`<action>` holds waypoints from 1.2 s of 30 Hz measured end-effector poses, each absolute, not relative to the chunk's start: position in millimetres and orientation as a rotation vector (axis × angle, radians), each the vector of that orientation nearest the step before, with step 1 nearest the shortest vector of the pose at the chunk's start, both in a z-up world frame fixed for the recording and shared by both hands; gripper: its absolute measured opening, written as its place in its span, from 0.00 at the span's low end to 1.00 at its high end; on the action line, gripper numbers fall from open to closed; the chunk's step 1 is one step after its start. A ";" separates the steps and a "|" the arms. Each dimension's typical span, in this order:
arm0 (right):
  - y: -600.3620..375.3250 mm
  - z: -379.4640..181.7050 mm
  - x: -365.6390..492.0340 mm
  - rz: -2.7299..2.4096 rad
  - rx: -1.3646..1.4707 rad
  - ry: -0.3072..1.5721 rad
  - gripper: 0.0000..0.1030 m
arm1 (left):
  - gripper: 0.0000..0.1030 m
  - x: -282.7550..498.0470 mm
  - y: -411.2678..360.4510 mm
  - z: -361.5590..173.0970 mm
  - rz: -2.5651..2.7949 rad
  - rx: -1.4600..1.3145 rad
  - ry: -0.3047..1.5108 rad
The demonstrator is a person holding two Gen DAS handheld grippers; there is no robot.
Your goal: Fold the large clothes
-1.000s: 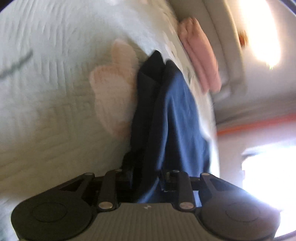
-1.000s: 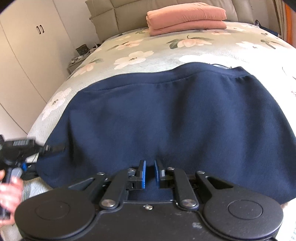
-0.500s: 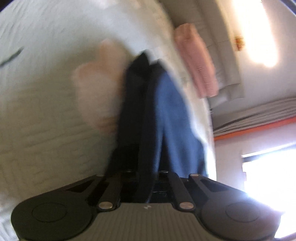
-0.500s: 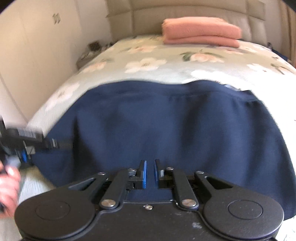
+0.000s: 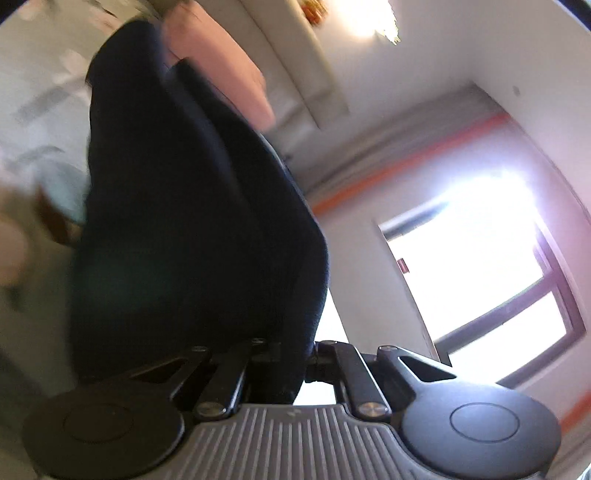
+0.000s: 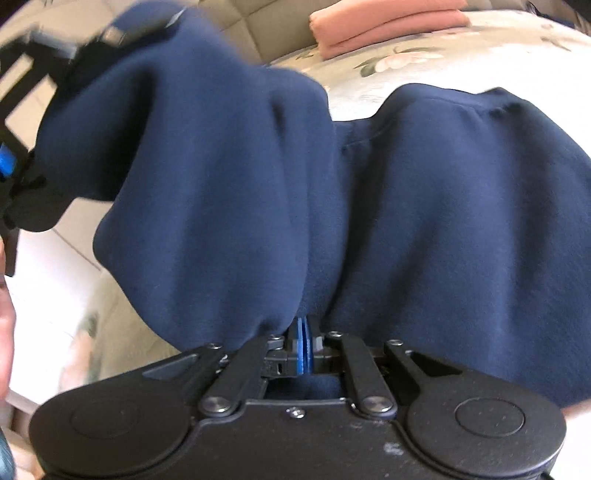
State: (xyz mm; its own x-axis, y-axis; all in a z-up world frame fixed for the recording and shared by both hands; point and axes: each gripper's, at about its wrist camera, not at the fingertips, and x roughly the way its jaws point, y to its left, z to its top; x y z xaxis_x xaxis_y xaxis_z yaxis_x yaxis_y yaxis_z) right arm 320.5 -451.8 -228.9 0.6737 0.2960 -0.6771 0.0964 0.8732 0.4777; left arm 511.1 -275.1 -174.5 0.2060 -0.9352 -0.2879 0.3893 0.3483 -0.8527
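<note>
Navy garment (image 6: pixel 424 206) lies across the floral bed (image 6: pixel 424 62); its left part hangs lifted from my left gripper (image 5: pixel 295 350), pinched tight on the cloth. Only my right wrist view shows my right gripper (image 6: pixel 304 343), jaws closing on the near hem. Pink folded towels (image 6: pixel 388 27) sit beyond, by the headboard (image 6: pixel 266 26). Only the left view shows a window (image 5: pixel 480 273).

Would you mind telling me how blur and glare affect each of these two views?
Left wrist view: the window is blown out white, the navy garment is backlit almost black, and the bedspread is smeared by motion. Right wrist view: evenly lit, garment sharp near the centre, with motion blur at the upper left.
</note>
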 end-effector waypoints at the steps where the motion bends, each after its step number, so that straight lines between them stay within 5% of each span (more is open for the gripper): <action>1: -457.7 -230.2 317.8 0.120 0.547 0.826 0.07 | 0.06 508.2 -289.9 -175.3 -1.055 -0.702 0.945; 6: -503.3 -239.5 291.8 0.089 0.759 0.841 0.08 | 0.06 505.1 -354.0 -195.8 -1.062 -0.647 1.023; 9: -532.9 -240.7 265.9 0.083 0.821 0.847 0.00 | 0.06 498.2 -385.4 -211.5 -1.054 -0.621 1.065; 11: -549.6 -237.2 252.6 0.056 0.821 0.865 0.11 | 0.06 494.8 -408.4 -221.3 -1.058 -0.582 1.095; 16: -599.5 -223.6 217.8 -0.082 0.753 0.875 0.12 | 0.09 482.4 -456.8 -248.1 -1.025 -0.417 1.161; 20: -643.0 -205.6 210.2 -0.216 0.672 0.861 0.12 | 0.24 461.8 -483.3 -249.5 -0.991 -0.201 1.174; 22: -664.5 -190.1 221.0 -0.241 0.650 0.817 0.13 | 0.45 454.1 -489.1 -242.9 -1.008 -0.191 1.157; 27: -680.0 -143.3 279.8 -0.149 0.554 0.717 0.15 | 0.63 445.3 -477.9 -213.1 -1.040 -0.266 1.084; 36: -682.1 -134.3 298.4 -0.076 0.481 0.769 0.15 | 0.65 436.9 -446.0 -191.3 -1.108 -0.573 1.106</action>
